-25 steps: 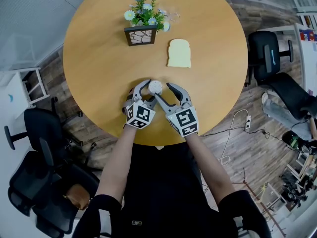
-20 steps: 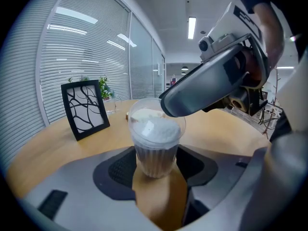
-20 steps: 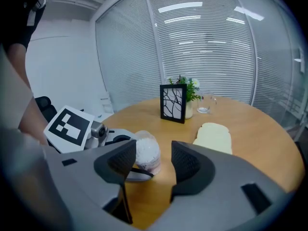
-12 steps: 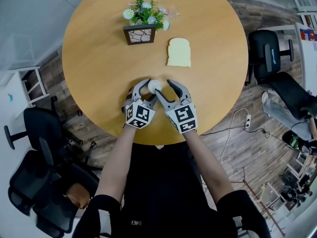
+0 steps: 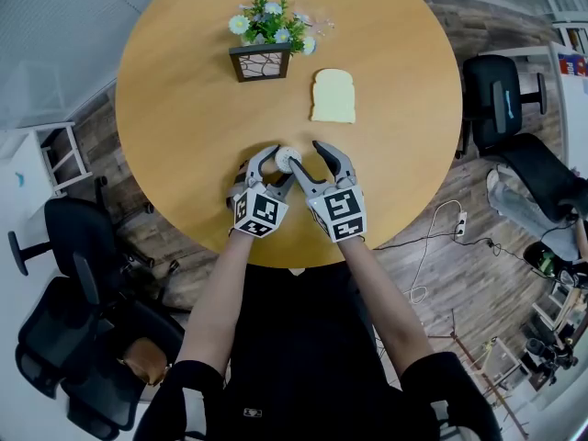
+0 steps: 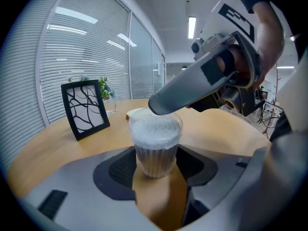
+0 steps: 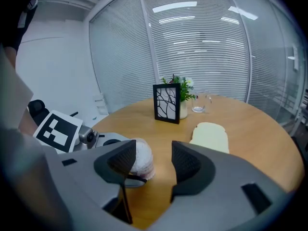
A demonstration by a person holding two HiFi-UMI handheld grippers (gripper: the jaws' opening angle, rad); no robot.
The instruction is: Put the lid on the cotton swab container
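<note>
We see the cotton swab container (image 6: 155,155) standing on the near part of the round wooden table (image 5: 184,118), just ahead of the person's two forearms. The left gripper (image 5: 276,167) is clamped on it. In the left gripper view, its two dark pads (image 6: 120,170) press the ribbed sides of the container from either side. A clear lid (image 6: 155,123) sits on top of the container, with the white swab heads showing through it.

The right gripper (image 5: 314,161) comes in from the right with its jaws well apart and nothing between them. In the left gripper view, one of its grey jaws reaches across just above the lid. We cannot tell whether it touches the lid. In the right gripper view, the container shows partly behind that gripper's left jaw, outside the gap.

Farther across the table we see a pale slice of bread (image 5: 333,97) lying flat, to the right of centre. To the far left of it stands a black-framed panel with a branch pattern (image 5: 261,64), with a small flowering plant (image 5: 268,24) right behind it. A small clear glass (image 7: 199,102) stands just right of the plant. Black office chairs (image 5: 501,99) stand on the wooden floor around the table.
</note>
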